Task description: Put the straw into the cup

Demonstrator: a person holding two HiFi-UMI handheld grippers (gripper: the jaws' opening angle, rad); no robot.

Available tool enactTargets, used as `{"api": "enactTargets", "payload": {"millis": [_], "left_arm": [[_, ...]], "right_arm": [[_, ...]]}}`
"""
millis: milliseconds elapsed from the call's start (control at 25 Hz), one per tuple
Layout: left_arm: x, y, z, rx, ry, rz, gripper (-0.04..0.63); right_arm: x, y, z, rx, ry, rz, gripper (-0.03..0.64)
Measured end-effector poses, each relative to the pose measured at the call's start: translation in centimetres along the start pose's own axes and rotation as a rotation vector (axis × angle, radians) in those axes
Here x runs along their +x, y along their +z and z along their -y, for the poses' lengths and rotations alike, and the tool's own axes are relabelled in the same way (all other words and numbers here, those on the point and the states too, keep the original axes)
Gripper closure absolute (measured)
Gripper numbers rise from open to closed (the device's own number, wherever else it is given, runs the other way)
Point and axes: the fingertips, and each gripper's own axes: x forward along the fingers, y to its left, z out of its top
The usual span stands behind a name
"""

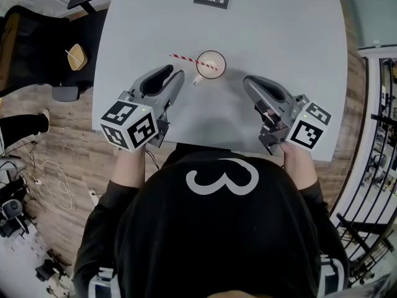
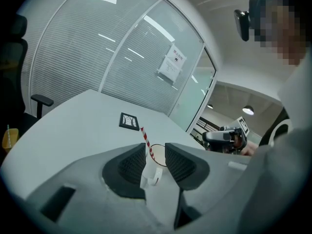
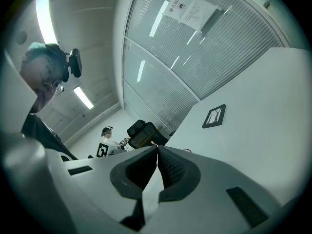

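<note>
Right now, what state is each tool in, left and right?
Left tool: open, holding nothing; the cup shows beyond the gap.
Right tool: closed, nothing between the jaws.

**Setting: office meeting room.**

Large pale grey table (image 1: 279, 36) stands on a wood-plank floor (image 1: 68, 141), with a black swivel office chair (image 1: 31, 30) just beside its left edge. The walls are tall glass partitions (image 2: 97, 48) in slim frames with slatted blinds drawn shut. A printed notice (image 2: 172, 67) is stuck to the glass. A strip light (image 3: 43, 13) runs along the ceiling, and a glazed corridor lies beyond.
</note>
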Motion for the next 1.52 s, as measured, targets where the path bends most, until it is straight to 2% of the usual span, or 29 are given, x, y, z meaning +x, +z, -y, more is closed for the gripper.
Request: {"api": "enactTargets", "payload": {"millis": [240, 600, 800, 960, 1120, 1280, 1520], "left_arm": [[-1.2, 0.1, 1.1, 0.043, 0.047, 0.021, 0.492], [-1.3, 0.5, 5.6, 0.129, -0.035, 0.028, 0.541], [-2.6, 1.3, 12.5, 0.137, -0.102, 0.089, 0.557], [-3.5, 1.8, 16.6, 0.179, -0.133, 0.124, 0.561], [-3.9, 2.4, 18.2, 0.221, -0.134, 0.144, 0.568], [-4.2, 2.9, 18.6, 0.233, -0.122, 0.143, 0.569], [-5.0, 4.1, 21.5, 0.262, -0.133, 0.185, 0.569]], "right_arm": [[-0.4, -0.2, -0.1, -0.016, 0.029, -0.008, 0.603], [-0.1, -0.1, -1.1, -0.059, 0.089, -0.016, 0.603], [-3.7, 0.0, -4.5, -0.104, 0.144, -0.016, 0.603], [-6.1, 0.2, -7.2, -0.172, 0.186, -0.014, 0.603], [-7.0, 0.5, -8.5, -0.208, 0.215, -0.012, 0.603], [-7.2, 1.4, -9.7, -0.260, 0.223, 0.002, 0.603], [-9.2, 2.7, -11.7, -0.331, 0.241, 0.018, 0.603]]}}
